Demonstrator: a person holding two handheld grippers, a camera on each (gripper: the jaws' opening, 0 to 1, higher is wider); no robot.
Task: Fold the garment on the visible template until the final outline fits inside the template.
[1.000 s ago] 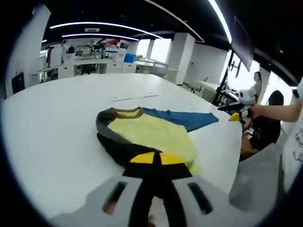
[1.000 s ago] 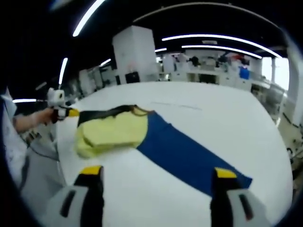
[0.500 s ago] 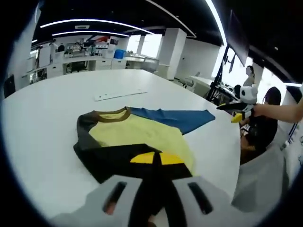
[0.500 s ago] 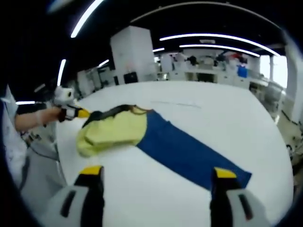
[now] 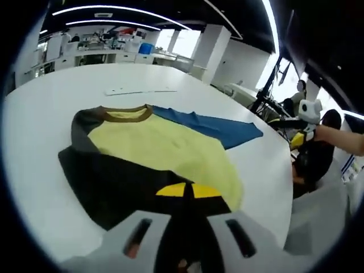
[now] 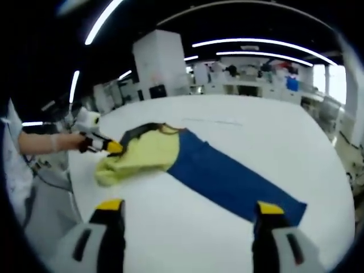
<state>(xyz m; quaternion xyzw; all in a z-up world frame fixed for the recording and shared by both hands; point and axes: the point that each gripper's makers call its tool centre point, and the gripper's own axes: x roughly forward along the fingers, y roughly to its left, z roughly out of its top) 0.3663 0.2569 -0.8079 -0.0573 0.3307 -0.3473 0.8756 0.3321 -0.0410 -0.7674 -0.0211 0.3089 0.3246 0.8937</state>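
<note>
Two grippers work: my left gripper has its jaws clamped on the shirt lying near the worktop edge to spread it; right gripper waits, jaws apart, empty.

In the left gripper view, the left tongs cover the near edge of the garment, so the fabric between the jaws cannot be made out. The pale strip on the table beyond is too small to identify. In the right gripper view, the garment's black sleeve is mostly hidden behind the yellow body.
</note>
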